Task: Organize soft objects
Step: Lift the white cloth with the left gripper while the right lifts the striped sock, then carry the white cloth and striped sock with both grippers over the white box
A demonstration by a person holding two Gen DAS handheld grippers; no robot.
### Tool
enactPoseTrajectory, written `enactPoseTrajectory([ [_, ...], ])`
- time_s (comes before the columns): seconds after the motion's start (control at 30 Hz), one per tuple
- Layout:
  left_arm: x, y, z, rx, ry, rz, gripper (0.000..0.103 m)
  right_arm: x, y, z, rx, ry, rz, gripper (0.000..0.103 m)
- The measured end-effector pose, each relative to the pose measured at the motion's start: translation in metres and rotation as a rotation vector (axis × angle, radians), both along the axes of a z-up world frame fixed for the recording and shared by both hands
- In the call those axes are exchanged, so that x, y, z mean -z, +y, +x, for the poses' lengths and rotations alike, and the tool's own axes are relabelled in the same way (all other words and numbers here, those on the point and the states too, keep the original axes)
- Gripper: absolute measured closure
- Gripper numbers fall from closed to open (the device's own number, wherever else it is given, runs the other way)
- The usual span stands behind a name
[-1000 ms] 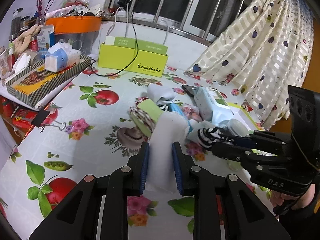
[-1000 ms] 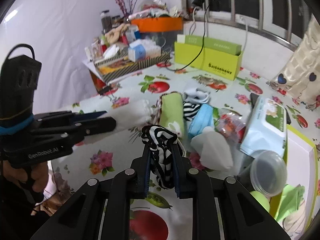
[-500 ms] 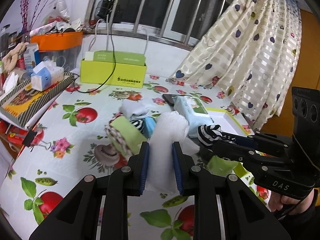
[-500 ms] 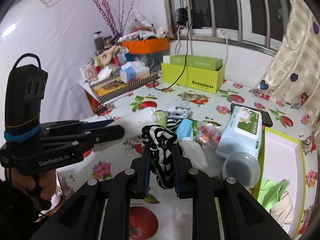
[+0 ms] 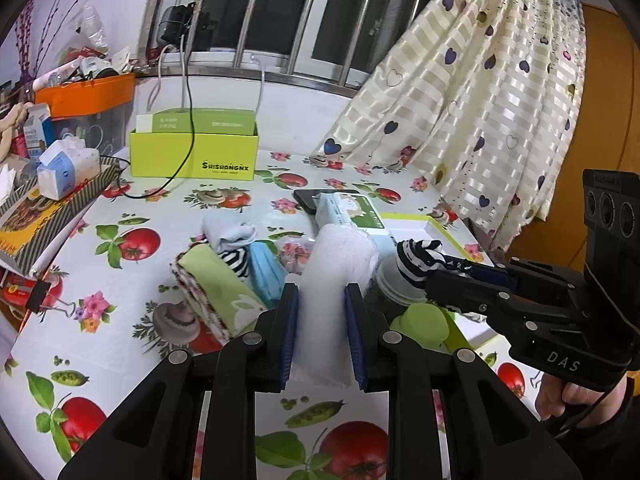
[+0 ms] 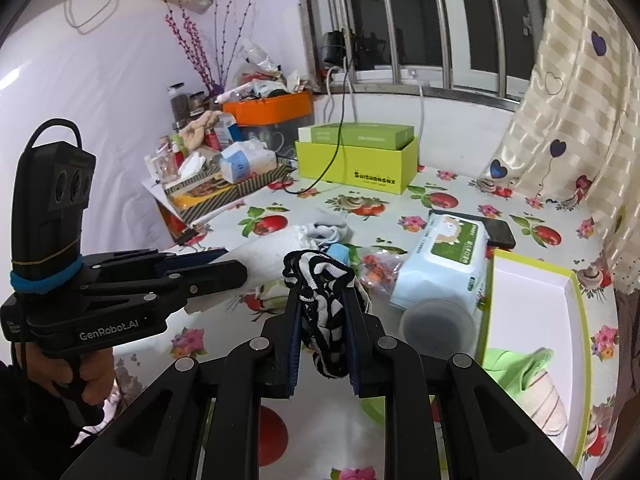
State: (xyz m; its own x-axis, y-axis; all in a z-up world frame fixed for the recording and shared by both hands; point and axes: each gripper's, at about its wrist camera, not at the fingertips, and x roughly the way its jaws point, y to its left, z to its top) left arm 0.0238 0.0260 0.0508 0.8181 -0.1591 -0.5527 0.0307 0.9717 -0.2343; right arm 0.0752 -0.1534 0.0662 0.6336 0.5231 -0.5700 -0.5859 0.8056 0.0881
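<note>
Fingers (image 5: 287,334) of our left gripper (image 5: 320,334) clamp a white fluffy cloth (image 5: 334,272); our right gripper (image 6: 323,332) pinches a striped sock (image 6: 320,304) whose hanging end could snag the lime-edged box (image 6: 532,280) rim

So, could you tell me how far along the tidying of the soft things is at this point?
Partly done. A green cloth and a striped item already lie in the white tray. In hand: the left gripper clamps a white fluffy roll, the right gripper a black-and-white striped sock. Left on the table: the green towel, grey sock and blue mask.
</note>
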Motion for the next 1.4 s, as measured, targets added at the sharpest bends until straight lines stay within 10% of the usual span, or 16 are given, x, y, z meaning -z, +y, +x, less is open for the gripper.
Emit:
enactPoseTrajectory([
  [1.4, -0.019, -0.108, 0.044, 0.208, -0.009, 0.061, 0.078, -0.006, -0.143, -0.005, 0.29, -0.031, 0.06, 0.085],
])
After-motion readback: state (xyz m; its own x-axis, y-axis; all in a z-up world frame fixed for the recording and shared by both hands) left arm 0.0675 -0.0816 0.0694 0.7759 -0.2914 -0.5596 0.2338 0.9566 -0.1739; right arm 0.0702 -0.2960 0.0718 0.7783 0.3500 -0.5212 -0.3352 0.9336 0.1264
